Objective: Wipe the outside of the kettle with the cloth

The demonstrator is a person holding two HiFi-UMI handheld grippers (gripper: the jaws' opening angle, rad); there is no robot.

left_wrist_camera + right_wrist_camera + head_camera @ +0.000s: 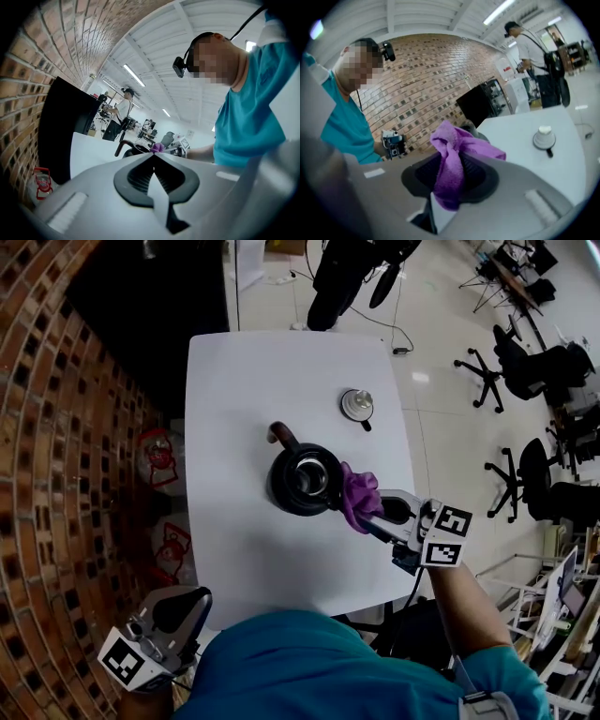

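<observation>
**Right gripper (373, 516) holds the purple cloth (360, 497) against the kettle (305, 479); left gripper (178, 610) idle.**

Black kettle stands upright mid-desk (244, 371), top open. Its lid (357, 405) lies on the desk just beyond the kettle, apart from it. Right jaws are clenched on the cloth, which bunches out past the tips and touches the kettle wall roughly opposite the handle (281, 435). Left jaws are pressed together on nothing, well off from the kettle at the near desk corner. Cloth looks soft and floppy, so pinch it deep to leave a wad sticking out for wiping. Kettle looks rigid with a smooth wall, likely light if empty and apt to slide or turn under sideways rubbing. The handle is probably the best place to steady it.
</observation>
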